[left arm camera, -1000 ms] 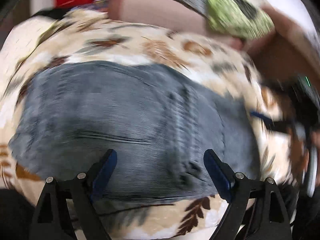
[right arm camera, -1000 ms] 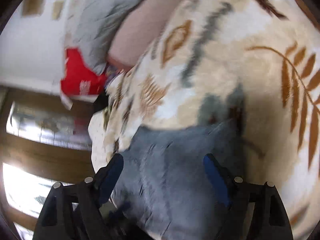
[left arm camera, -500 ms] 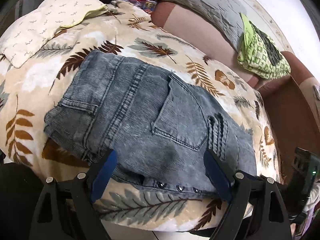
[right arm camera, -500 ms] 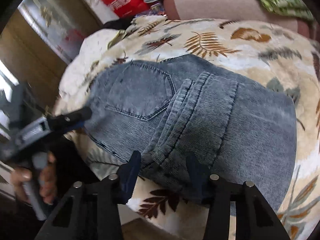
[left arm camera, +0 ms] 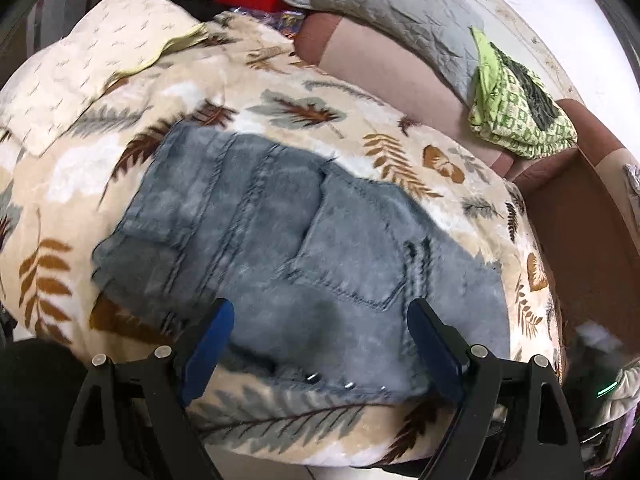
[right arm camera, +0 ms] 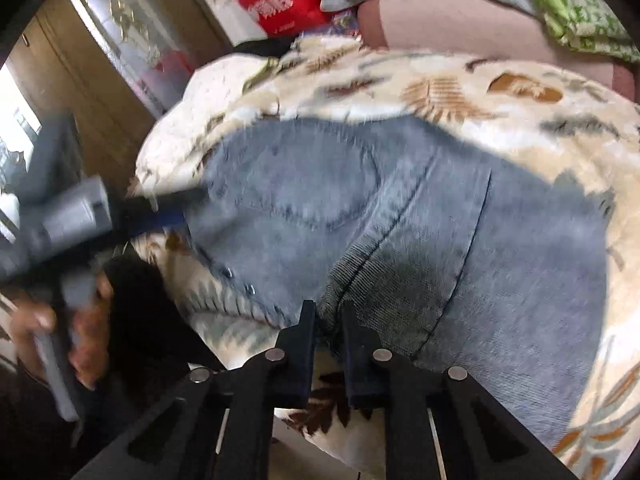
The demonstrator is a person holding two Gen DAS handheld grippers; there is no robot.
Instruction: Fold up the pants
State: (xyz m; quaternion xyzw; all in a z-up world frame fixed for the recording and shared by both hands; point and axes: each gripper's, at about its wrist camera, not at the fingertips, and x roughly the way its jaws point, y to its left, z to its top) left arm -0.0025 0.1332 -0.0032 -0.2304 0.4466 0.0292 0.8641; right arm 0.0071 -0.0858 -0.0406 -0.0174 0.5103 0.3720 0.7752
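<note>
Pants location: the grey denim pants (left arm camera: 304,248) lie folded into a compact block on the leaf-print blanket (left arm camera: 304,112) covering a bed or sofa; back pocket and waistband face up, near edge close to the blanket's front drop.
Right tongs: the right tongs (right arm camera: 329,322) have just been closing and now pinch a thick seam ridge at the near edge of the pants; denim shows between the jaws.
Left tongs: the left tongs (left arm camera: 320,340) stand wide apart over the near edge of the pants, pads clear of the cloth, holding nothing. In the right wrist view they sit at the pants' left end, carried by the person's hand (right arm camera: 80,320).
Risk, partial grip: the right tongs appear to hold only the seam bulge. If the bite takes the top layer alone, a lift would likely peel the fold open.
Risk, one-sided lift: with the left tongs unclamped, raising the right side alone would probably skew the block and let the far end sag.
Risk, edge slip: the pants sit near the blanket's edge; a pull toward the person could drag them off.
Risk, blanket catch: the plush blanket lies just under the pinched edge; whether it is caught too cannot be told.
Change, right view: one second earlier, the right jaws were wide apart over the pants, with the view rolled sideways; now it is squared to the near edge.
Change, left view: the jaw spacing is unchanged; the framing has shifted slightly and blur has dropped.
</note>
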